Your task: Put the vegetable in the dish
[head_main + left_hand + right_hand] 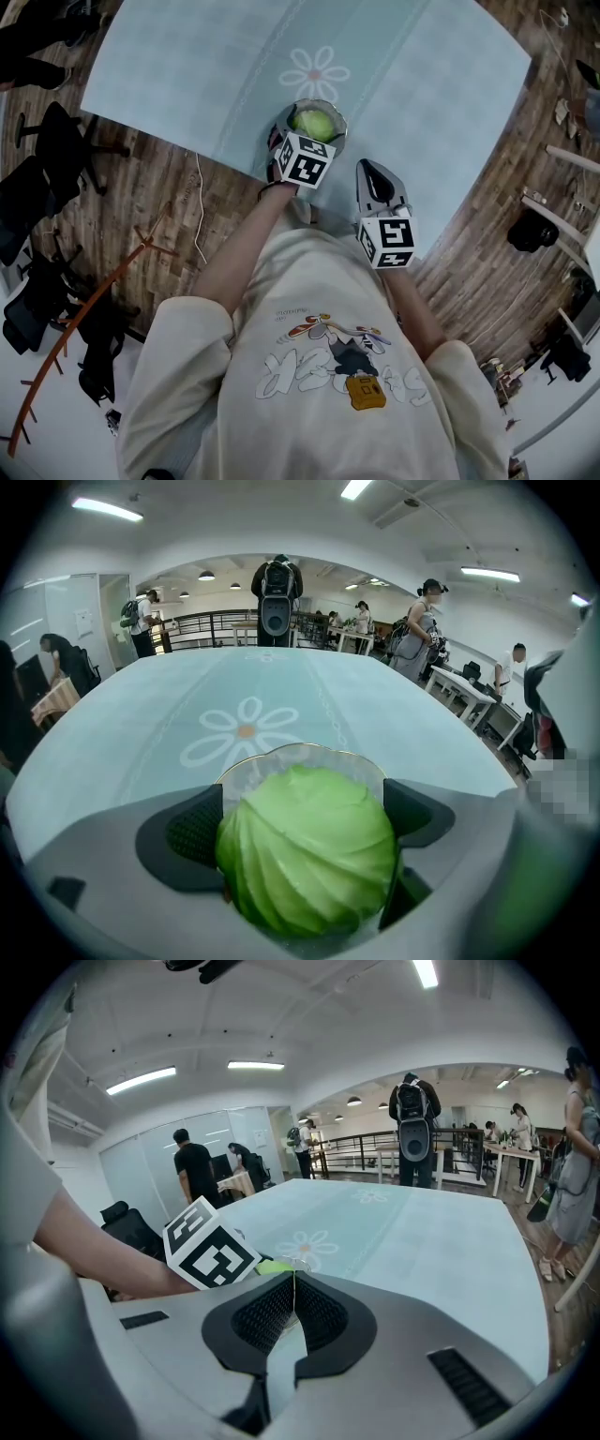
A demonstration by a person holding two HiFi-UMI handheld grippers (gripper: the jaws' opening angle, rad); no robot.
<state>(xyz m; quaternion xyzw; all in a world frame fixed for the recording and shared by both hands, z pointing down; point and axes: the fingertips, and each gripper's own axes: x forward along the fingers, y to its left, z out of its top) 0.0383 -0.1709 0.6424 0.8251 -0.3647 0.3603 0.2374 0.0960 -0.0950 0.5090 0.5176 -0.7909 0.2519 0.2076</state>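
A round green cabbage [307,850] sits between the jaws of my left gripper [305,819], whose dark pads [195,833] press on both of its sides. It hangs just over a clear glass dish [309,751] with a gilt scalloped rim, near the table's front edge. In the head view the cabbage [313,122] shows inside the outline of the dish [339,120], with the left gripper [298,141] and its marker cube just in front. My right gripper [368,169] is held to the right, shut with nothing in it; its pads [272,1312] meet.
A pale blue cloth with a white flower print [315,73] covers the table [187,56]. Black chairs [56,141] and a white cable [199,211] are on the wooden floor to the left. Several people [420,630] stand beyond the table's far side.
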